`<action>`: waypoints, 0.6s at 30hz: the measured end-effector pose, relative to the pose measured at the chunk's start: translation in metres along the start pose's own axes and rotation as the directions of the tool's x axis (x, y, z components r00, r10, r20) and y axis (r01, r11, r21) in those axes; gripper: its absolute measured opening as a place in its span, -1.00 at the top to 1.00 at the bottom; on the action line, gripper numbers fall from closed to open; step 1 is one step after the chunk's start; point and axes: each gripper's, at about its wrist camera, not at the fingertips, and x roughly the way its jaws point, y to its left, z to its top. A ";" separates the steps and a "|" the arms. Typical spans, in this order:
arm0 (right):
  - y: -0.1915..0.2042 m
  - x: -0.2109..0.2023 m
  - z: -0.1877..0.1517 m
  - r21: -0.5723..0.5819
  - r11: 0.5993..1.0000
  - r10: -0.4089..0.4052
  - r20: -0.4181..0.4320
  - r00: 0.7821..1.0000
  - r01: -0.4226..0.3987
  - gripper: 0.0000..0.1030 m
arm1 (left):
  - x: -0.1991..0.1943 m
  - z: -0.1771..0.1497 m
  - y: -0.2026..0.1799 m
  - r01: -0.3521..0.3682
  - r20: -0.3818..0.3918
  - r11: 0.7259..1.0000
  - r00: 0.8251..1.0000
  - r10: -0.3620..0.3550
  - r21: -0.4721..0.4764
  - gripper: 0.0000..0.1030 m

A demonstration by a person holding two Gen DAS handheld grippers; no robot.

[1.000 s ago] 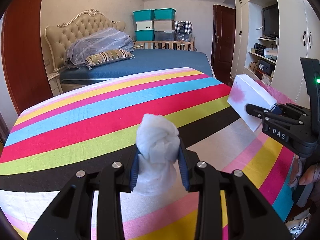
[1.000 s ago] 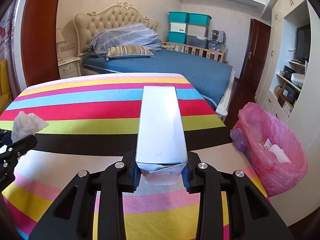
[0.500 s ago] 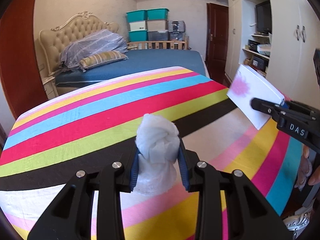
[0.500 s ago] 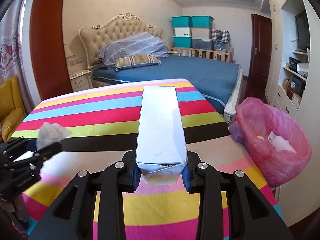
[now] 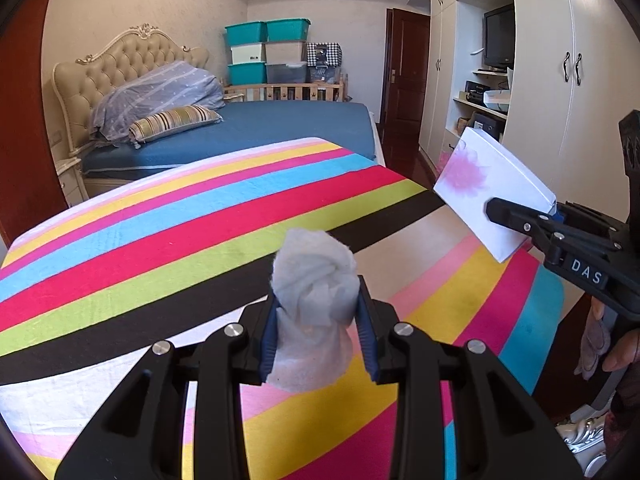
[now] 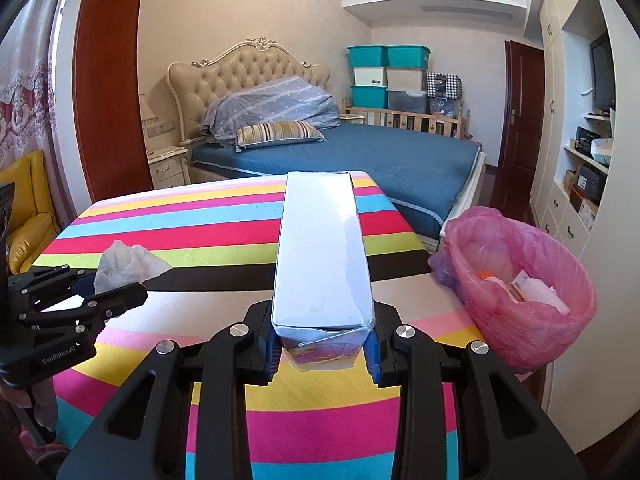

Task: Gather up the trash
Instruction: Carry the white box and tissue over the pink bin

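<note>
We hold both pieces above the striped tablecloth (image 6: 224, 236), our left gripper (image 5: 318, 332) clamped on a crumpled white tissue (image 5: 314, 280) and our right gripper (image 6: 322, 344) on a long white cardboard box (image 6: 320, 248), neither yet dropped into the pink-lined bin (image 6: 520, 320) already holding scraps.

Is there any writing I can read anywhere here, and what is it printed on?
"DAS" – on the black body of the right tool, seen from the left camera.
"GenRobot.AI" – on the black body of the left tool, seen from the right camera.
Print on the paper scraps in the pink-lined bin: too small to read.
The white box shows no readable text.
</note>
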 end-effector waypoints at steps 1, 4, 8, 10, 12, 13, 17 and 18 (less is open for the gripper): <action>-0.002 -0.002 -0.001 0.001 1.000 -0.002 0.003 1.000 0.002 0.38 | 0.001 0.000 -0.003 0.002 -0.004 1.000 1.000 -0.002 0.003 0.35; -0.008 -0.005 -0.006 0.019 1.000 -0.005 0.012 1.000 0.005 0.38 | 0.007 0.002 -0.011 0.005 -0.018 1.000 1.000 -0.004 0.026 0.35; -0.022 -0.007 -0.010 0.046 0.999 -0.020 0.014 1.000 0.019 0.38 | 0.014 0.003 -0.023 0.004 -0.037 0.998 0.999 -0.002 0.061 0.34; -0.032 -0.009 -0.013 0.070 0.997 -0.026 0.017 1.000 0.025 0.38 | 0.018 0.003 -0.029 0.006 -0.048 0.997 0.999 -0.003 0.076 0.34; -0.044 -0.013 -0.016 0.097 0.995 -0.038 0.023 0.999 0.036 0.38 | 0.022 0.004 -0.036 0.016 -0.060 0.996 0.998 -0.011 0.084 0.34; -0.048 -0.014 -0.017 0.104 0.994 -0.043 0.026 0.999 0.040 0.38 | 0.024 0.005 -0.038 0.020 -0.065 0.996 0.998 -0.014 0.089 0.34; -0.068 -0.021 -0.021 0.136 0.989 -0.069 0.038 0.997 0.063 0.37 | 0.033 0.010 -0.052 0.037 -0.086 0.994 0.996 -0.028 0.107 0.33; -0.072 -0.023 -0.021 0.140 0.988 -0.079 0.040 0.996 0.073 0.37 | 0.035 0.012 -0.056 0.041 -0.089 0.993 0.996 -0.031 0.111 0.32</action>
